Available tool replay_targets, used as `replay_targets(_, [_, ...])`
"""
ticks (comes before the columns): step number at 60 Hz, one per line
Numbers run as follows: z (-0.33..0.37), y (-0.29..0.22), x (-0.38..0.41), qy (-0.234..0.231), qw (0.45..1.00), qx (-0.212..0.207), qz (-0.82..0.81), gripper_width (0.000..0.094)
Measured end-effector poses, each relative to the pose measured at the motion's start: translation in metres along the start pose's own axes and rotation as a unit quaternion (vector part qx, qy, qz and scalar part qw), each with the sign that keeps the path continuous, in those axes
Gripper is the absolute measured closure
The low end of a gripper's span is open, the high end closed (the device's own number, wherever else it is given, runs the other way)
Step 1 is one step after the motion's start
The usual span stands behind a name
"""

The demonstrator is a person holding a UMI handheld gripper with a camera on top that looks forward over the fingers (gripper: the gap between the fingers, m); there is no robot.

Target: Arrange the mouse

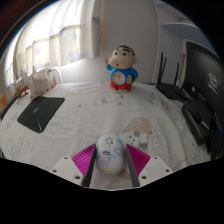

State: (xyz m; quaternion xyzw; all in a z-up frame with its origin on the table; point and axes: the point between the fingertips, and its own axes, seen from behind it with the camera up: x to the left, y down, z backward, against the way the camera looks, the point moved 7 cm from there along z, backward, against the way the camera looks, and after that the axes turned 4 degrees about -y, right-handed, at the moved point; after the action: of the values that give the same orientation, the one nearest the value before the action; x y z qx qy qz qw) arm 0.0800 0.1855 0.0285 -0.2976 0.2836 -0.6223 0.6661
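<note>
A white mouse (110, 152) with a small cartoon print lies lengthwise between my two fingers, and both of them press on its sides near their tips. My gripper (110, 149) is shut on it, low over the white tablecloth (90, 115). The pink pads (84, 160) show on either side of the mouse. A black mouse mat (40, 113) lies flat on the cloth, well ahead and to the left of the fingers.
A cartoon boy figure (122, 68) in a blue top stands at the far middle of the table. Black screens and stands (203, 82) crowd the right side. A small white item (38, 82) sits at the far left. Curtains hang behind.
</note>
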Motion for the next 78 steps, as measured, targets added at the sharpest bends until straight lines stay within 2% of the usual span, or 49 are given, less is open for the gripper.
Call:
replay_targets(2, [-0.001,0.000,0.001,-0.001,1.000,0.001,-0.002,0.0452])
replay_targets(12, [0.005,-0.006,-0.012,0.037,0.999,0.002,-0.003,0.0493])
replay_targets(15, [0.009,-0.015,-0.014,0.036,0.999,0.000,-0.007,0.0506])
replay_targets(21, [0.022,-0.043,-0.018,0.049,0.999,-0.003,-0.013,0.0549])
replay_targets(27, [0.034,-0.083,0.001,0.035,0.999,-0.007,-0.030,0.0584])
replay_targets(37, [0.037,-0.152,0.078,0.002,0.999,-0.044,-0.026,0.0595])
replay_targets(44, [0.015,-0.176,0.157,-0.020,0.999,-0.045,-0.020,0.0598])
replay_targets(54, [-0.040,-0.169,0.266,-0.043,0.998,-0.027,-0.028,0.0597])
replay_targets(63, [-0.088,-0.139,0.316,-0.028,1.000,-0.002,-0.013,0.0596])
replay_targets(72, [-0.113,-0.111,0.337,-0.031,0.999,0.033,-0.015,0.0425])
replay_targets(74, [-0.113,-0.107,0.333,-0.020,0.999,0.042,-0.009,0.0292])
replay_targets(76, [-0.110,-0.107,0.330,-0.002,0.999,0.045,-0.004,0.0120])
replay_targets(77, [-0.108,-0.109,0.327,0.006,0.999,0.045,-0.004,0.0067])
replay_targets(78, [-0.104,-0.111,0.326,0.014,0.999,0.045,-0.005,0.0091])
